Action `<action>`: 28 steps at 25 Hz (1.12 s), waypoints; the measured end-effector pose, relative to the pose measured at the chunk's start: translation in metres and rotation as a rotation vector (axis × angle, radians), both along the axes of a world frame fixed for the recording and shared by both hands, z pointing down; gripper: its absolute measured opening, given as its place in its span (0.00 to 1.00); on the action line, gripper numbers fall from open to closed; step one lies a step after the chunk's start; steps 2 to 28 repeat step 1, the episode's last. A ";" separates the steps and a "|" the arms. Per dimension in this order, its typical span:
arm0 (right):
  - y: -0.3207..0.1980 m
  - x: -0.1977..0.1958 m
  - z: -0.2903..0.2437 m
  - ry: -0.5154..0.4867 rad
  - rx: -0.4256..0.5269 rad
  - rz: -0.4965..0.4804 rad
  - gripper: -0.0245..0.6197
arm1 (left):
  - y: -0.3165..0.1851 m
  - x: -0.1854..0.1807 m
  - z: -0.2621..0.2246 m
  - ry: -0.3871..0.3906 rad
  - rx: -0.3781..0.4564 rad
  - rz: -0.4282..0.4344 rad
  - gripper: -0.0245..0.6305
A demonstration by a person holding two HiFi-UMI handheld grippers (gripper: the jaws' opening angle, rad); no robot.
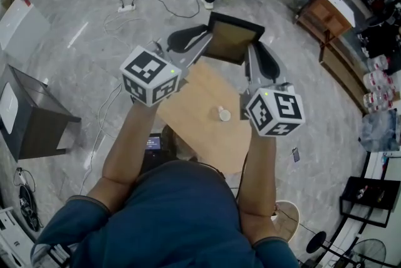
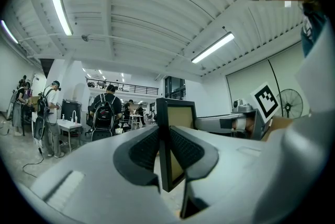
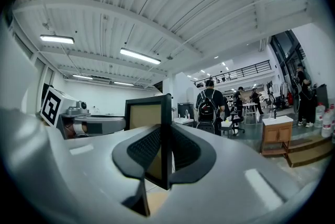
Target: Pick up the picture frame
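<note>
I hold picture frame [image 1: 233, 40] at upper centre, left gripper [image 2: 167, 150] and right gripper [image 3: 166, 150] each pinching one side edge for balance

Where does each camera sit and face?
Head view: on the person's head, facing steeply down at the picture frame and the table; forearms, blue shirt show.
Left gripper view: on the left gripper, along its jaws, tilted toward the ceiling; jaws clamp the frame's edge.
Right gripper view: on the right gripper, likewise tilted up; jaws clamp the opposite edge.
Shared: all show the frame; each gripper view sees the other gripper.
</note>
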State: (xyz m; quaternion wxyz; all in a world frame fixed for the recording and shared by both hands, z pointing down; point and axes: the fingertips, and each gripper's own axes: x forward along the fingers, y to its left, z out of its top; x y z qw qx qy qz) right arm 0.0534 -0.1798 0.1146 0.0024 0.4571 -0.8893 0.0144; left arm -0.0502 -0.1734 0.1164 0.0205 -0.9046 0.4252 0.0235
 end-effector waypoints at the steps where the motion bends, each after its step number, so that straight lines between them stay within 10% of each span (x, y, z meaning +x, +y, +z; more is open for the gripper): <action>1: -0.001 0.000 -0.002 0.001 -0.001 0.000 0.13 | -0.001 0.000 -0.002 -0.001 -0.001 -0.001 0.12; 28: -0.001 0.000 -0.002 0.001 -0.001 0.000 0.13 | -0.001 0.000 -0.002 -0.001 -0.001 -0.001 0.12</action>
